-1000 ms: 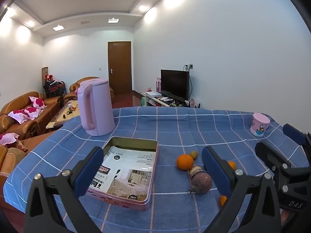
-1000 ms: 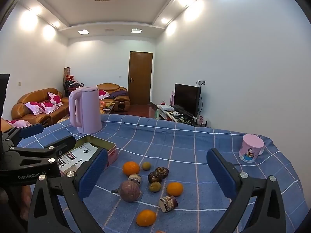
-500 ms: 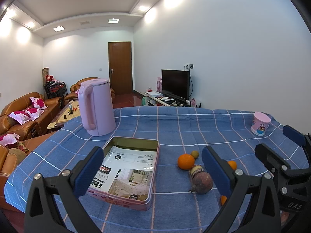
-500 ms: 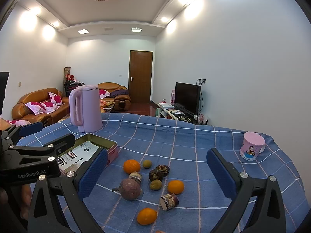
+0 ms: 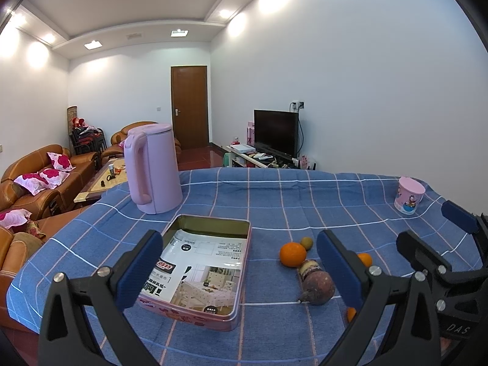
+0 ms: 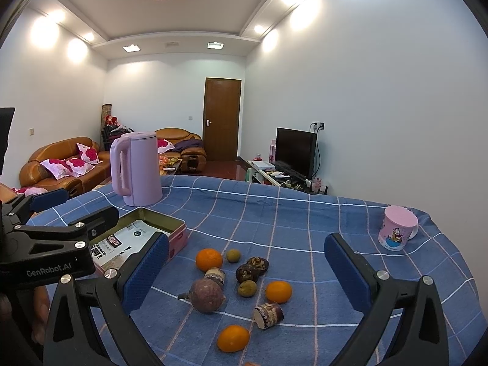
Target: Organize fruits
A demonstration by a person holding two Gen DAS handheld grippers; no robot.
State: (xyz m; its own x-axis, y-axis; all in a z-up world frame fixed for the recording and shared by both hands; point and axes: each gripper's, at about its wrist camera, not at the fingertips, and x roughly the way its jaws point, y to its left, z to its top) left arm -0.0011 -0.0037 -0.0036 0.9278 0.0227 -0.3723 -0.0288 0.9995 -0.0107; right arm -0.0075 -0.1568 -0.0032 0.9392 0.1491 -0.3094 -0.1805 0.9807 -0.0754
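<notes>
Blue checked cloth [image 5: 289, 201] covers the table in a living room with brown sofas, a door and a television.

Left wrist view: the left gripper [image 5: 239, 262] is released, its jaws spread wide and holding nothing. A rectangular tin [image 5: 210, 274] lined with printed paper lies between the fingers, nearer the left finger. A pink kettle [image 5: 154, 167] stands upright beyond the tin. An orange [image 5: 292, 254] lies inside the right finger, with a small green fruit [image 5: 306, 242] touching it on the far side. A brown round fruit [image 5: 317, 283] lies just beside the right finger. A pink cup [image 5: 408, 195] stands far to the right. The right gripper's fingers show at the right edge.

Right wrist view: the right gripper [image 6: 245, 267] is released, jaws wide apart, empty. Between its fingers lie three oranges, two small green fruits, dark brown fruits and the brown round fruit [image 6: 207, 294], loosely clustered on the cloth. The tin [image 6: 178, 231] sits beyond the left finger, partly hidden by the left gripper. No fruit lies in the tin.
</notes>
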